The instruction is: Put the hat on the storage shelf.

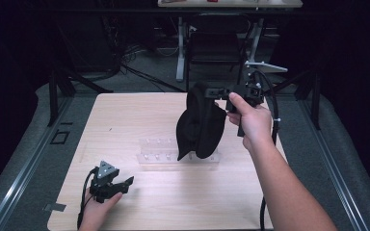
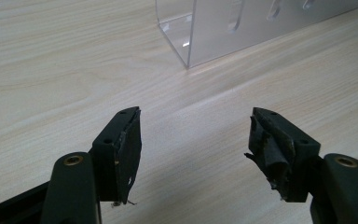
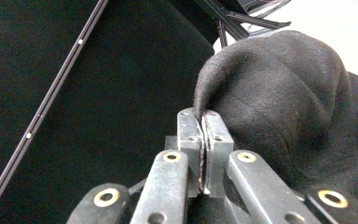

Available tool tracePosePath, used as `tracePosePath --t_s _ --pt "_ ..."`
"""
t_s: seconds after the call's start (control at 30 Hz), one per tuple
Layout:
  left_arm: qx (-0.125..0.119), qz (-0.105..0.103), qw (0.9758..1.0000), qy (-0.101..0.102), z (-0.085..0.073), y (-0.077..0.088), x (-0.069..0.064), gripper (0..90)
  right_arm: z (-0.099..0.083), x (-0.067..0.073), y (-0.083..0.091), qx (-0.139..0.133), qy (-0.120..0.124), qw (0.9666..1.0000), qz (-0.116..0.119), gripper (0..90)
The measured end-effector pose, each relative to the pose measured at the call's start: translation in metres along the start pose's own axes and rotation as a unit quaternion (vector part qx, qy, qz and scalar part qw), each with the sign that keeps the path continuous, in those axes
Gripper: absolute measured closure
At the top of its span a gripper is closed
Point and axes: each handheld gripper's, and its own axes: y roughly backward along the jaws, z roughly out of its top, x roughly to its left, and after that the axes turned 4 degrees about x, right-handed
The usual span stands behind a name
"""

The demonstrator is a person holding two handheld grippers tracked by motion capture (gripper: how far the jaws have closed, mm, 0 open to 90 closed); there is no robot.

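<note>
No readable brand, label or writing on anything from here.

Near edge of the tabletop: left hand-held gripper sits low at the front-left corner, jaws spread wide with nothing between them. Left gripper view confirms: bare light wood between the two pads, pad lining frayed and peeling on both sides. Left hand cut off at the bottom edge.

Mid-table: clear acrylic rack with small pegs, hard to make out against the wood; its right part is hidden behind the hanging cloth. One corner of it shows in the left gripper view, top cropped.

Above it: right hand-held gripper, held up off the table by the right hand, jaws clamped tight on the top edge of a black cloth. The cloth hangs in the air over the rack; can't tell if its bottom touches. Right gripper view shows a fold of it pinched between the pads.

Far: dark floor, black chair, cables; detail lost in shadow.
</note>
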Motion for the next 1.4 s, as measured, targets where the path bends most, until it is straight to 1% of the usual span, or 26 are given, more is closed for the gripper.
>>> tracePosePath --t_s 0.1,0.27,0.5,0.63,0.7,0.93,1.03,1.1,1.17,1.3,1.4 --pt "-0.001 0.000 1.0000 -0.001 0.000 0.001 0.000 34.9 0.001 0.000 -0.004 0.002 0.002 1.0000 -0.005 88.2" --pt "-0.002 -0.001 1.0000 0.000 0.000 0.001 0.001 34.8 0.004 -0.004 -0.008 -0.003 -0.002 1.0000 -0.009 88.3" --pt "0.001 -0.001 1.0000 0.001 0.000 0.000 0.002 34.8 0.007 -0.009 -0.008 -0.012 -0.009 0.9998 -0.012 88.3" --pt "0.000 -0.001 1.0000 0.001 0.000 -0.001 0.001 34.8 0.006 -0.009 -0.008 -0.010 -0.005 0.9998 -0.015 88.3" --pt "0.001 -0.001 1.0000 -0.002 0.000 -0.001 0.000 34.8 0.006 -0.008 -0.007 -0.010 -0.004 0.9998 -0.017 88.3" --pt "0.001 -0.001 1.0000 -0.002 0.000 -0.001 0.000 34.9 0.005 -0.008 -0.002 -0.015 -0.004 0.9996 -0.022 88.2" --pt "0.001 -0.001 1.0000 -0.002 0.000 -0.001 -0.001 34.9 0.004 -0.009 -0.004 -0.013 -0.005 0.9997 -0.018 88.2" --pt "0.001 -0.001 1.0000 -0.004 0.001 -0.001 0.000 34.8 0.004 -0.009 -0.005 -0.012 -0.004 0.9997 -0.020 88.2" --pt "0.002 -0.001 1.0000 -0.004 0.001 -0.001 0.000 34.8 0.003 -0.008 -0.010 -0.012 -0.006 0.9998 -0.015 88.2" --pt "-0.001 -0.001 1.0000 -0.002 0.000 -0.001 0.000 34.8 0.002 -0.007 -0.014 -0.004 -0.002 0.9999 -0.013 88.2" --pt "-0.002 -0.001 1.0000 -0.001 0.000 -0.001 0.000 34.9 0.000 -0.006 -0.017 -0.001 -0.002 1.0000 -0.005 88.2"
